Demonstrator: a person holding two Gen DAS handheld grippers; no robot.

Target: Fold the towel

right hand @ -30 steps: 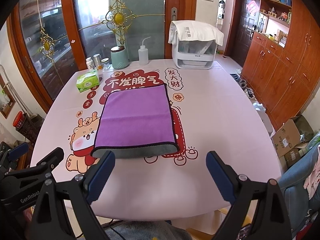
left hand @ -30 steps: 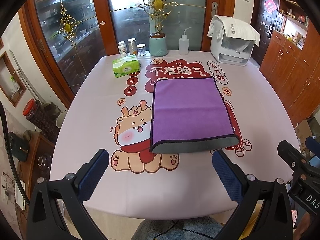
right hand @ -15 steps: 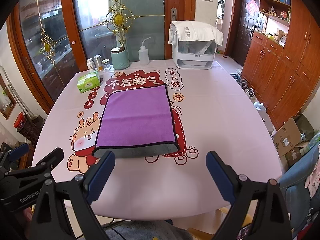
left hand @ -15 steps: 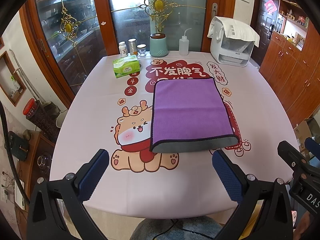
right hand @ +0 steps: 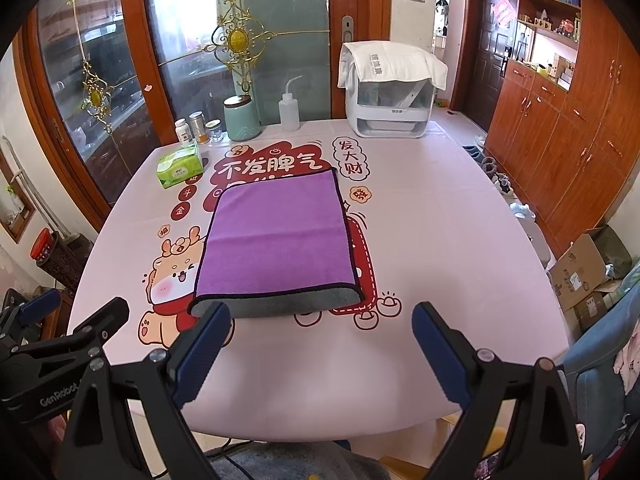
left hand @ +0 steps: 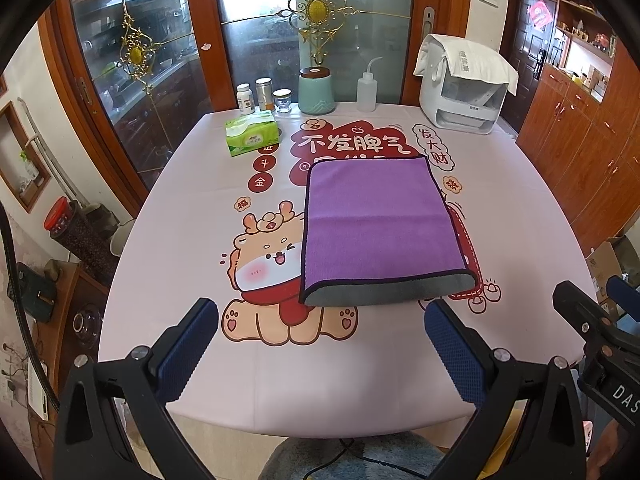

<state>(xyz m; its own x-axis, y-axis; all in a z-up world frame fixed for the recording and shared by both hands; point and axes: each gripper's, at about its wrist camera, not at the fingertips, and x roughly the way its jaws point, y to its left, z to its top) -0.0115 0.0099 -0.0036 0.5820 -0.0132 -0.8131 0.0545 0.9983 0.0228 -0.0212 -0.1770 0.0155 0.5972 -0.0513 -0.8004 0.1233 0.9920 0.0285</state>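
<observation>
1. left gripper [left hand: 320, 350] and right gripper [right hand: 322, 350] are held above the near table edge, each with blue-padded jaws spread wide and nothing between them.
2. the purple microfibre towel with grey underside and black trim [left hand: 376, 224] is seen just beyond them, lying flat mid-table on the pale pink printed tablecloth [left hand: 192, 216], apparently folded once already; a grey layer protrudes at the near edge.
3. handling is judged light, soft and limp; sagging between grip points is expected, and the cloth beneath may be dragged.
4. the two near corners are judged best for gripping, both layers pinched together.
5. a green tissue pack [left hand: 250, 134] stands well apart, far left.
</observation>
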